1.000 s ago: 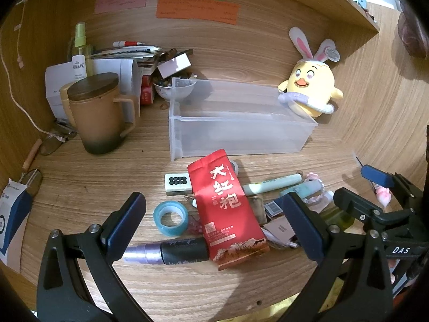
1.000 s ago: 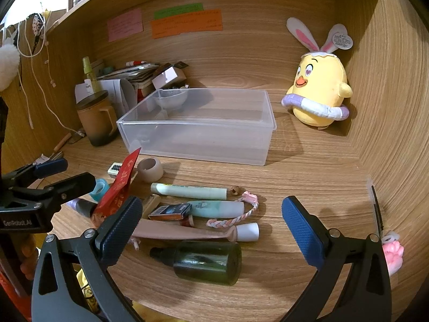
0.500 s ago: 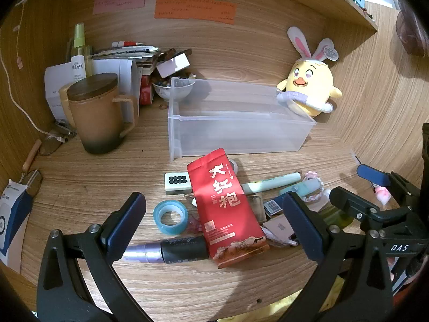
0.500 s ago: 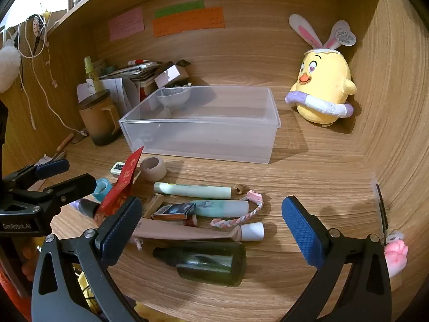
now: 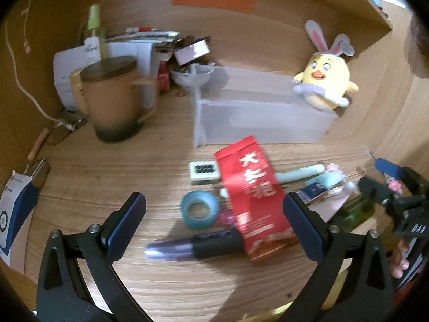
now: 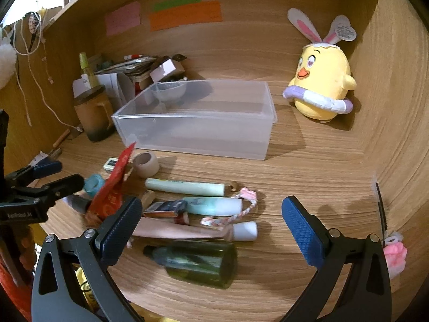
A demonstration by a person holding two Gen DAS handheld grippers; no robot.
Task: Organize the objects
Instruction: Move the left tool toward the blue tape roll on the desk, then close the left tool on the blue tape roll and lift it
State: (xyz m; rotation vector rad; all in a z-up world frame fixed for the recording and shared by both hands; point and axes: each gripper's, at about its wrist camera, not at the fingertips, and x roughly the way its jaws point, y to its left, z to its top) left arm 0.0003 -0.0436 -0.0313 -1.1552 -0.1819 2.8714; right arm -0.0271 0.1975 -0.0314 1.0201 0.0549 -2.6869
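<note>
An empty clear plastic bin (image 6: pixel 198 118) (image 5: pixel 262 123) stands mid-desk. In front of it lies a clutter: a red tea pouch (image 5: pixel 254 198) (image 6: pixel 112 187), blue tape roll (image 5: pixel 199 209), black and purple pen (image 5: pixel 198 245), mahjong tile (image 5: pixel 203 171), beige tape roll (image 6: pixel 146 164), pale green tube (image 6: pixel 185 187), teal tube (image 6: pixel 214 206), brown tube with white cap (image 6: pixel 187 229), dark green bottle (image 6: pixel 198 263) and braided cord (image 6: pixel 233 214). My left gripper (image 5: pixel 214 225) hangs open above the pen and pouch. My right gripper (image 6: pixel 211 230) is open over the tubes and bottle, holding nothing.
A brown lidded mug (image 5: pixel 112 99) stands left of the bin, with stacked papers, a spray bottle (image 5: pixel 93 26) and a small bowl (image 5: pixel 193 76) behind. A yellow chick plush (image 6: pixel 321 80) sits back right. A pink toy (image 6: pixel 394 255) lies at the right edge. Wooden walls enclose three sides.
Both grippers have shifted slightly; the left wrist view is now motion-blurred and has swung a little to the left. Nothing on the desk has moved and both grippers stay open.
</note>
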